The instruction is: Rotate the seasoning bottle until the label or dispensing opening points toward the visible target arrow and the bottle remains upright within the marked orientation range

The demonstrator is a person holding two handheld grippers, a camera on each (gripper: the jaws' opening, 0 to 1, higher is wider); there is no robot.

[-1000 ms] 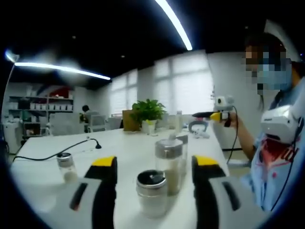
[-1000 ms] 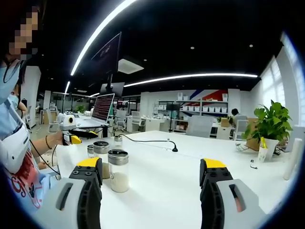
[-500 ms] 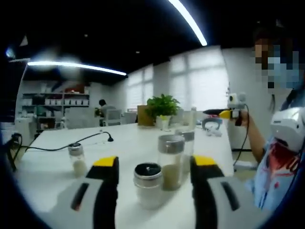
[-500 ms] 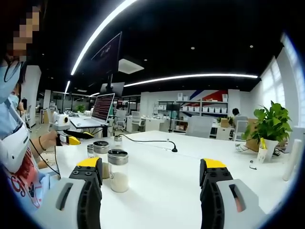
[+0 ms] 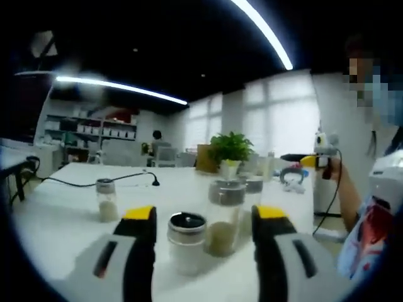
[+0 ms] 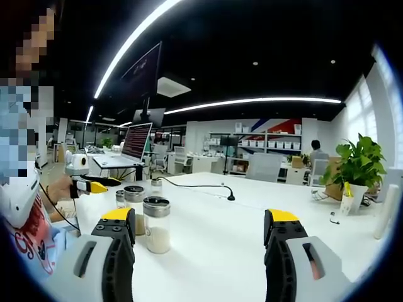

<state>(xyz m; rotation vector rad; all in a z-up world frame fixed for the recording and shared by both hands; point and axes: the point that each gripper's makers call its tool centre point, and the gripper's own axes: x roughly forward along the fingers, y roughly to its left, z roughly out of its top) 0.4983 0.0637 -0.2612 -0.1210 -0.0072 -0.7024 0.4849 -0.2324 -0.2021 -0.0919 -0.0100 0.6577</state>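
Observation:
Several glass seasoning bottles with metal lids stand upright on the white table [image 5: 56, 233]. In the left gripper view, a short bottle with a dark lid top [image 5: 186, 242] stands between the jaws of my open left gripper [image 5: 203, 212]. A taller bottle [image 5: 223, 217] stands just behind it and another [image 5: 254, 189] further back. A small bottle [image 5: 106, 200] stands apart at the left. In the right gripper view, my right gripper [image 6: 200, 215] is open over bare table. A bottle [image 6: 156, 224] stands by its left jaw, with two more [image 6: 133, 201] behind it.
A black cable with a small stand [image 6: 201, 187] crosses the table. A potted plant [image 6: 359, 163] and a laptop [image 6: 129, 148] stand at the far edges. The person's hand holds the left gripper [image 6: 82, 182] and, in the left gripper view, the right gripper [image 5: 315, 158].
The left gripper view has swung left, so the small bottle and cable sit more toward the middle. The bottles stay between its jaws. The right gripper view has held still.

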